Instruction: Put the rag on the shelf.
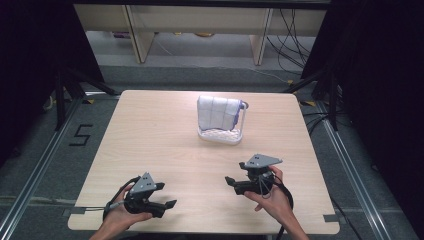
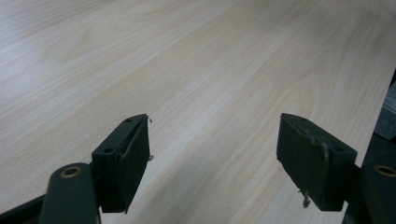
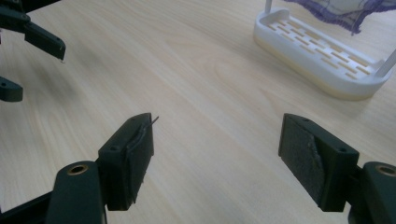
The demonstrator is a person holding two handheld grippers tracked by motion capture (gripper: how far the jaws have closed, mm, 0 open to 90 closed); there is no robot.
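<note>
The cloth (image 1: 218, 113) hung draped over the white rack (image 1: 220, 135) at the desk's (image 1: 150, 140) far middle, its long axis running across the desk. It lay ahead of both claws, well apart, nearer the right claw (image 1: 234, 183). The right claw and the left claw (image 1: 166, 205) both stood spread, holding nothing.

The light wood-grain desk (image 1: 150, 130) stands on a grey floor (image 1: 200, 75), where a black "5" (image 1: 81, 135) is marked just off the desk's left edge. Metal rails (image 1: 350, 165) run along the floor on both sides, and black stand legs (image 1: 65, 85) rise near the far left corner. Beyond the desk are pale wooden furniture panels (image 1: 137, 30) and loose black cables (image 1: 292, 35).
</note>
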